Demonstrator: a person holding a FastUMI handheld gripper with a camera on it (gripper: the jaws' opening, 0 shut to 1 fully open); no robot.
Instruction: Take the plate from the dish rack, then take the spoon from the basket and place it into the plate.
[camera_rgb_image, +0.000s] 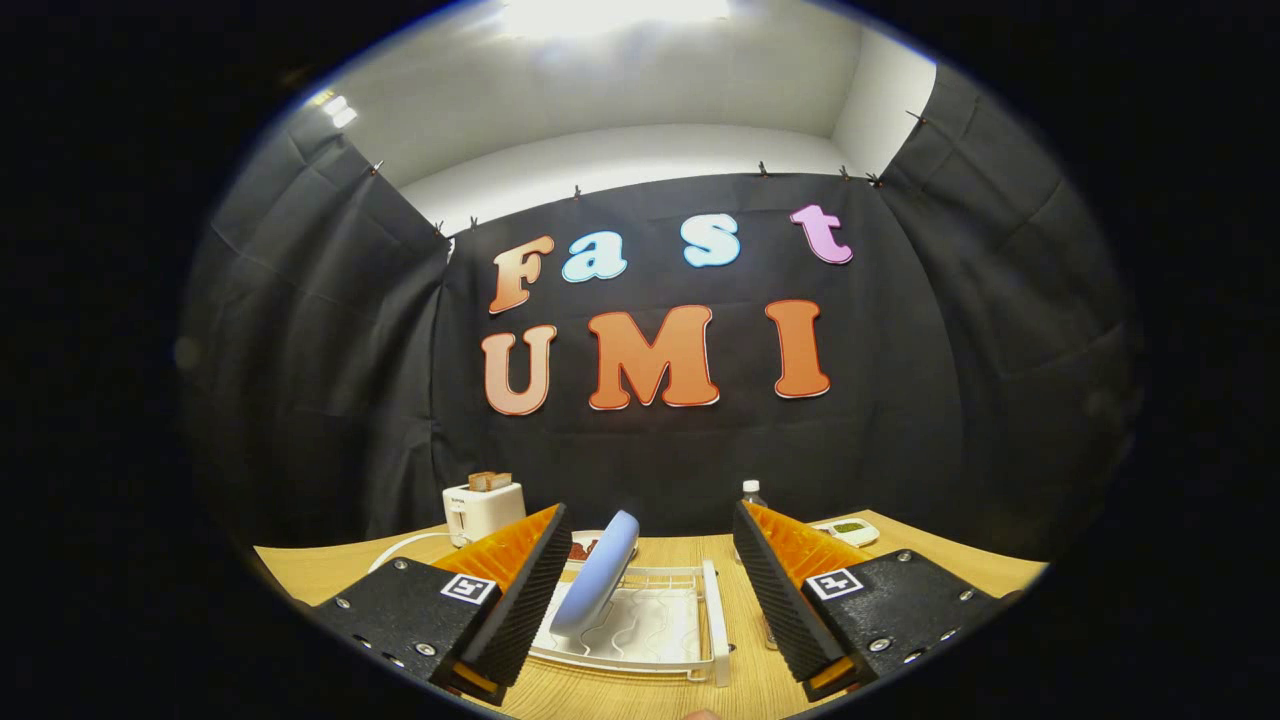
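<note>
Honestly, I can read no writing on any item. From the gripper view I see the plate (598, 578) standing on edge in the white dish rack (655, 625), between my fingers, which are wide apart. A toaster (482, 510) and a bottle (752, 493) stand beyond on the wooden table (320, 570).

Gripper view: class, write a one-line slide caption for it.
Open gripper faces a blue plate standing on edge in a white dish rack; toaster behind.
</note>
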